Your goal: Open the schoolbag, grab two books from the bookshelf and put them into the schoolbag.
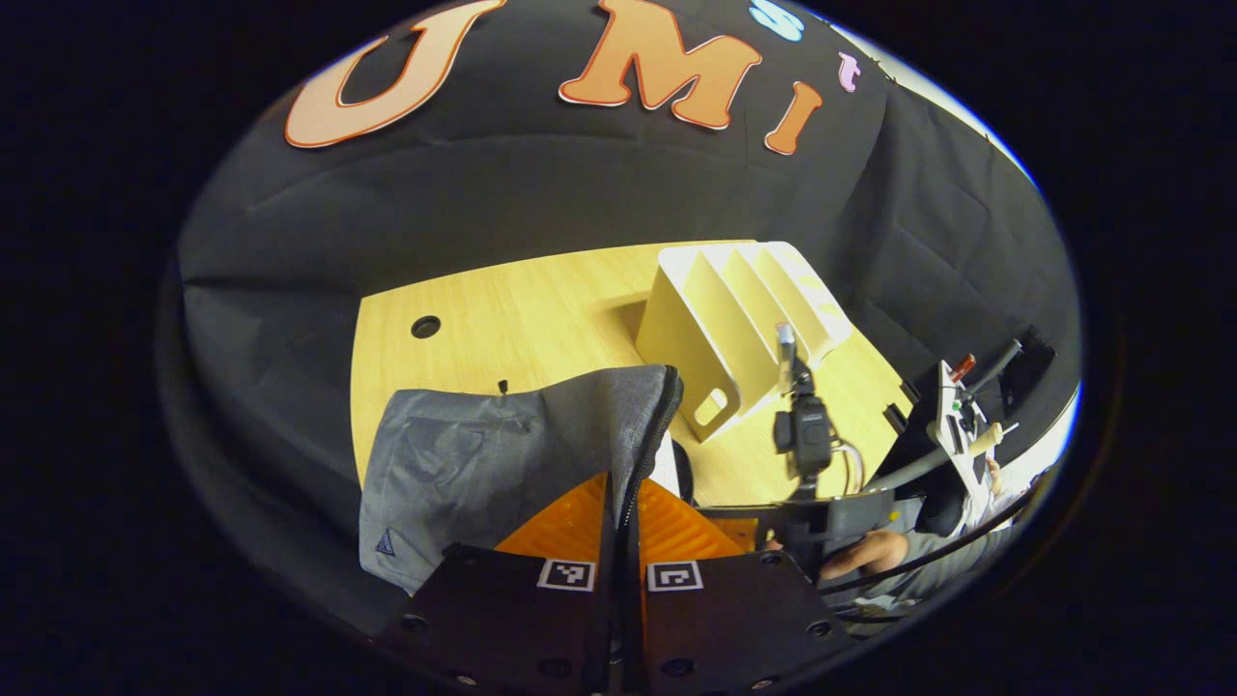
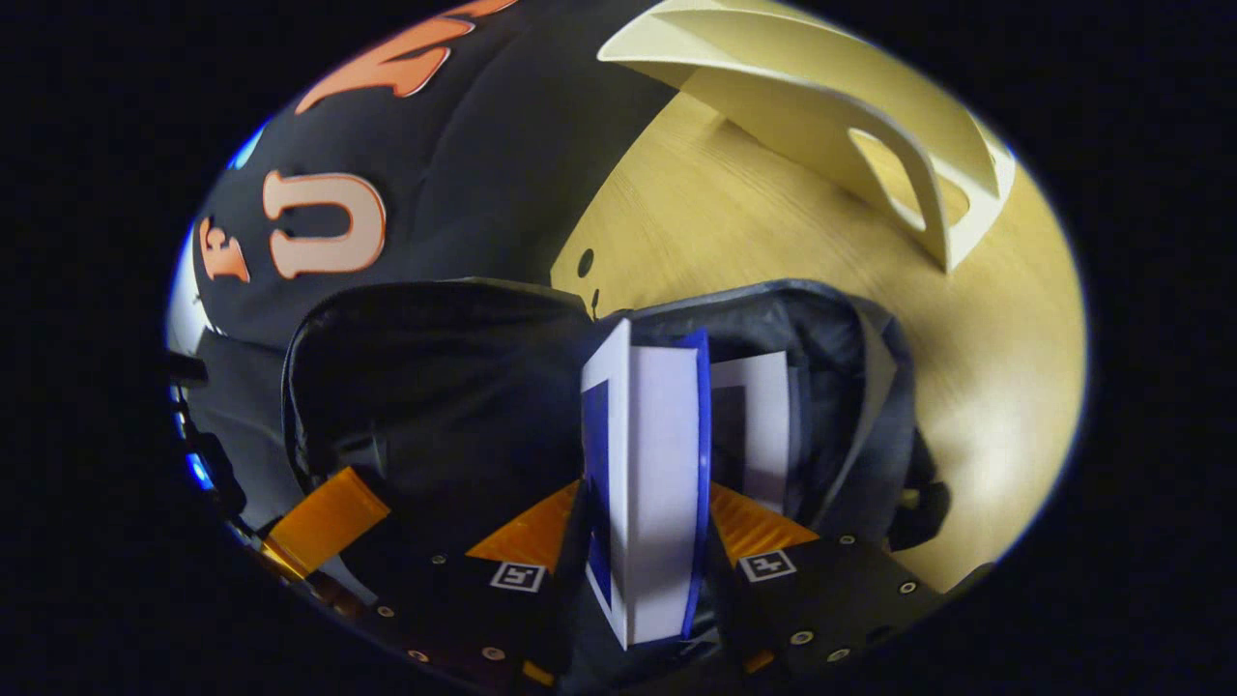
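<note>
Book (image 2: 649, 483) stands clamped between the right tongs (image 2: 646, 541) over the open schoolbag (image 2: 435, 387), whose flap the left tongs (image 1: 620, 522) pinch.

This is a recording booth set up like a study corner: black cloth walls (image 1: 541, 193) close in around a pale wooden table (image 1: 503, 319) with a cable hole (image 1: 425, 326), a cream bookshelf rack (image 1: 734, 319), and camera gear on a stand (image 1: 804, 425) by the edge.
</note>
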Available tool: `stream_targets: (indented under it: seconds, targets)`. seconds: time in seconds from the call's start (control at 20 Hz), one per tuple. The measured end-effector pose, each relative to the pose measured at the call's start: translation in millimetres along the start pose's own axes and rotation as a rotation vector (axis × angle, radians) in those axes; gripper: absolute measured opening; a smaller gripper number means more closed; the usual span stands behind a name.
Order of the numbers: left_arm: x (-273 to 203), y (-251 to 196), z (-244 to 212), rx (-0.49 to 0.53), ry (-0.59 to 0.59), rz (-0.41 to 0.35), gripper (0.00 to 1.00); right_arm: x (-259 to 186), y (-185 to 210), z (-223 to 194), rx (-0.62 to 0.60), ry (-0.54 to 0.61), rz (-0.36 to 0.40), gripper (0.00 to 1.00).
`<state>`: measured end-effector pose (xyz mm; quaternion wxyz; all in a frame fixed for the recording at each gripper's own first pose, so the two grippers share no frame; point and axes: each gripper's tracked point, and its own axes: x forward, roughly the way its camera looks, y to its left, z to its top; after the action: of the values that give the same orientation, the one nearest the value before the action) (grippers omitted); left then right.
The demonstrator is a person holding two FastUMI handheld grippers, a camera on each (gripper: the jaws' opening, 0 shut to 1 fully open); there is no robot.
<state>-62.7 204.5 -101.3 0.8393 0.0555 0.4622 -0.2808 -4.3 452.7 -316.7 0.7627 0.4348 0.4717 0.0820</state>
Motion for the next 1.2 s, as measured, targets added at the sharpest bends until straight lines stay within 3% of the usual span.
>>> stream_targets:
  seconds: [0.15,0.2,0.3,0.45,0.55,0.75,0.9,1.2]
  targets:
    - [6.5,-8.7,-9.2,-0.015,0.005,-0.025,0.07,-30.3,-6.3,9.5,-0.061,0.005,-0.071,0.92]
    - [8.8,-15.2,-14.6,-0.018,0.004,-0.040,0.10,-41.5,-7.4,15.6,-0.070,-0.006,-0.086,0.96]
    - [13.2,-21.4,-21.4,-0.023,0.004,-0.052,0.15,-60.6,-10.2,29.0,-0.111,-0.038,-0.110,0.98]
    - [14.4,-30.4,-32.8,-0.037,0.010,-0.036,0.39,-94.5,-13.5,51.9,-0.203,-0.099,-0.134,0.98]
    - [16.0,-36.6,-35.3,-0.057,0.007,-0.006,0.48,-116.1,-17.4,68.6,-0.255,-0.141,-0.143,0.98]
    - [13.4,-69.8,-21.4,-0.092,-0.064,0.055,0.60,-164.6,-29.7,110.9,-0.332,-0.257,-0.151,0.98]
    - [12.3,-102.8,2.4,-0.106,-0.148,0.097,0.83,-199.2,-36.0,146.4,-0.411,-0.341,-0.173,0.98]
    - [-13.8,-150.2,79.9,-0.185,-0.452,0.259,0.88,-281.7,-29.3,196.2,-0.674,-0.520,-0.156,0.98]
